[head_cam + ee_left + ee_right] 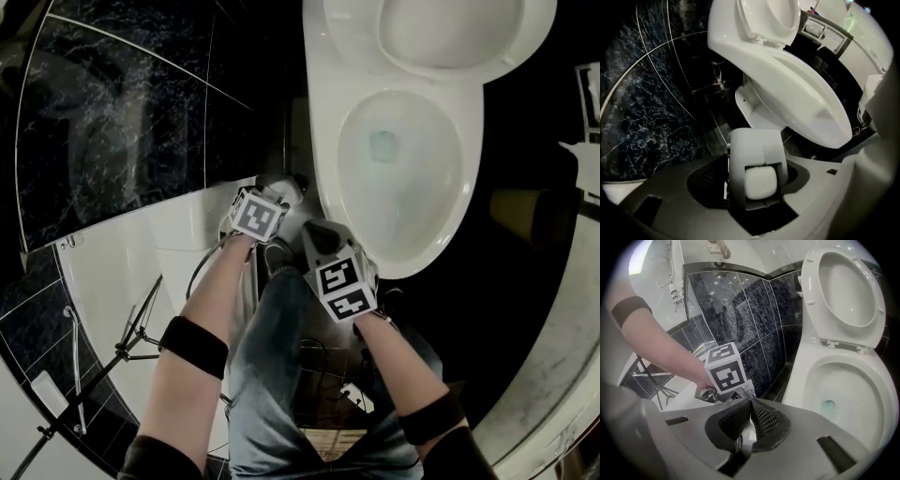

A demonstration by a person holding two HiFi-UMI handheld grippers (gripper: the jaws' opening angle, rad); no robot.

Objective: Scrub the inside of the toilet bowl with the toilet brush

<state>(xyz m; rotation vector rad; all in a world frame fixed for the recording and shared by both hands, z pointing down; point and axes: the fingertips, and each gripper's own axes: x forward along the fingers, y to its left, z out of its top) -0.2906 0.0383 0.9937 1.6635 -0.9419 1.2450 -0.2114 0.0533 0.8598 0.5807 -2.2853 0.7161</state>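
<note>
Head view, looking steeply down. Toilet bowl [326, 187] fills the upper right of the frame, its lid [450, 33] tipped up at the top edge. Small teal patch of water [382, 145] low in the bowl. Nothing inside the bowl but that water.

Both tools sit at frame centre, just left of and below the bowl's near rim.

Left gripper [754, 174]: fingers [709, 177] spread wide. A white, rounded, block-shaped top stands between them, read as the handle end of the toilet brush [753, 145]. Dark gap shows on either side of it, so the pads do not appear to press on it. In the left gripper view the brush stands at lower centre, outside the bowl, with the bowl's white underside up and to the right.

Right gripper [751, 417]: mesh fingers [761, 420] pressed together, nothing between them. It hovers near the bowl's near rim; bowl and raised lid take the right half of its view.

Marker cube [725, 369] of the left gripper shows mid-left in the right gripper view, a bare forearm [661, 343] running up-left from it.

Surroundings: black marbled wall tiles [122, 112] at upper left, a thin metal stand [112, 361] at lower left, the person's jeans [281, 375] at bottom centre between the two arms
</note>
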